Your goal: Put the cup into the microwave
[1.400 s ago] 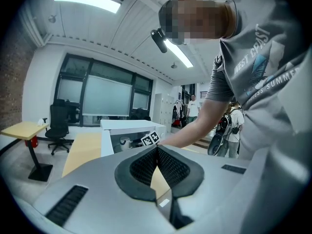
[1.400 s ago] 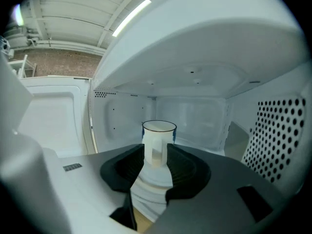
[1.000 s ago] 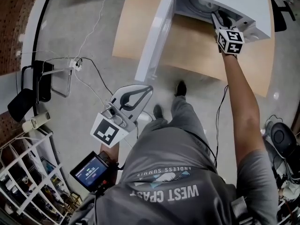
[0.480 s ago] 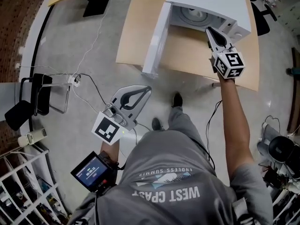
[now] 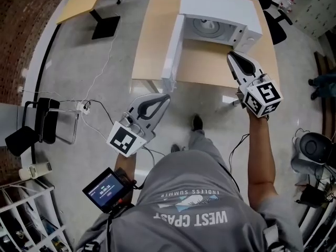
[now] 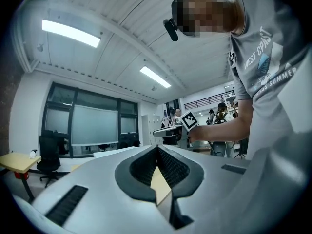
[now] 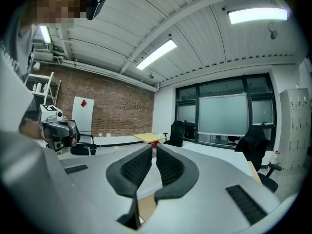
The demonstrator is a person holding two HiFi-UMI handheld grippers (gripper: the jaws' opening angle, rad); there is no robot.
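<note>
I had withdrawn the right gripper [image 5: 232, 55] from the open white microwave [image 5: 220, 4], upper centre, its jaws nearly together and empty; the left gripper [image 5: 167, 96] was shut, empty. The round grey cup [image 5: 212, 28] apparently sat inside, so I judged it placed.

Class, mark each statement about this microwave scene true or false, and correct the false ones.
1. The microwave has its door open. True.
2. The right gripper holds a cup. False: its jaws are together with nothing between them.
3. The microwave stands on a wooden table. True.
4. The left gripper reaches into the microwave. False: it is over the floor, short of the table, with its jaws together and empty.
</note>
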